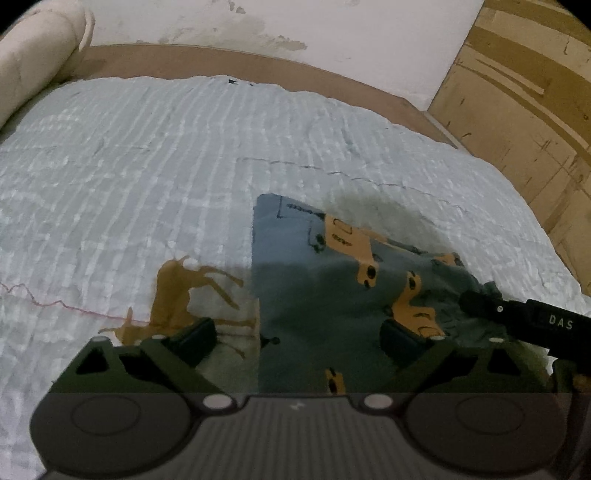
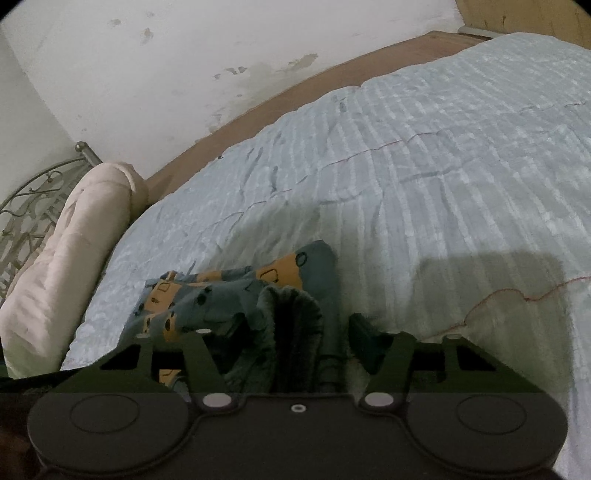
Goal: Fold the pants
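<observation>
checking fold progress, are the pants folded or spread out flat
Partly folded: the pants lie doubled into a compact bundle on the bedspread, the ribbed waistband bunched, not spread.

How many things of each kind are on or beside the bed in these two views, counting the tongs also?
Pants: 1
Bedspread, pale blue: 1
Rolled cream bedding at the bed's edge: 1
Tongs: 2, left and right
Metal bed frame end: 1
Total: 6

Stained white wall (image 1: 295,22), quilted bed (image 1: 147,166), wooden wardrobe (image 1: 524,103)
</observation>
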Demonstrator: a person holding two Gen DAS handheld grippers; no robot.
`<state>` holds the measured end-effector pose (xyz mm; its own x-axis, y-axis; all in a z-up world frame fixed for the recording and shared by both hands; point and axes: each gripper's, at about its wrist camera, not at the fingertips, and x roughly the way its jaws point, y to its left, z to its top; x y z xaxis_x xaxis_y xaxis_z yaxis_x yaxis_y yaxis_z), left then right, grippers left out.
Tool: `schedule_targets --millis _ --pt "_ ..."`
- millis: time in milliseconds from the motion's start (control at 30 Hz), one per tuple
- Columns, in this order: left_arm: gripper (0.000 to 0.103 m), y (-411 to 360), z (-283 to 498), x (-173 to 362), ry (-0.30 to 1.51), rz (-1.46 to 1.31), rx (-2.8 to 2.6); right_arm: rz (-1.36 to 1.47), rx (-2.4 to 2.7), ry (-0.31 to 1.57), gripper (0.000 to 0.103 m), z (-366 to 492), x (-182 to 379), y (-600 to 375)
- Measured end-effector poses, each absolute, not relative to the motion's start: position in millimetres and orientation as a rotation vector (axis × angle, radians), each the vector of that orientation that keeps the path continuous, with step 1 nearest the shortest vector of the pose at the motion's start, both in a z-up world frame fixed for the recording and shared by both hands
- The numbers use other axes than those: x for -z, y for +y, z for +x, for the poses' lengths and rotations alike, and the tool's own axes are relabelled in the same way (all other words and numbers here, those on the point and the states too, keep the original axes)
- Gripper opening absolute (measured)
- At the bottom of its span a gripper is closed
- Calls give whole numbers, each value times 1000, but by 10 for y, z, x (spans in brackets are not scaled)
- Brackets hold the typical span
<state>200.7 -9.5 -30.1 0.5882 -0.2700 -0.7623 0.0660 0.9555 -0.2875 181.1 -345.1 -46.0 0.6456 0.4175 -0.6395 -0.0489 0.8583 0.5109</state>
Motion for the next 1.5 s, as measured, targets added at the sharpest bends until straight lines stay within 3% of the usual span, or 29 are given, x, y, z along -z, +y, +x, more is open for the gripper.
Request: schedule_targets --millis 200,367,600,667,967,1500 --pt "78 -64 1973 273 933 -245 171 478 -274 830 51 1791 452 -3425" --pt "57 -54 1968 249 937 -267 190 476 -269 829 51 1788 449 -3414" --pt "47 -100 1974 274 946 -255 182 469 -258 821 50 1767 441 -3390" --pt "39 -111 1965 251 940 -248 173 467 -255 809 44 1744 421 -3372" --pt "24 -143 1925 180 921 -224 175 445 -248 746 26 1622 286 -3313" --pt "23 -169 1895 149 909 -217 168 445 -249 718 24 1533 265 -3301"
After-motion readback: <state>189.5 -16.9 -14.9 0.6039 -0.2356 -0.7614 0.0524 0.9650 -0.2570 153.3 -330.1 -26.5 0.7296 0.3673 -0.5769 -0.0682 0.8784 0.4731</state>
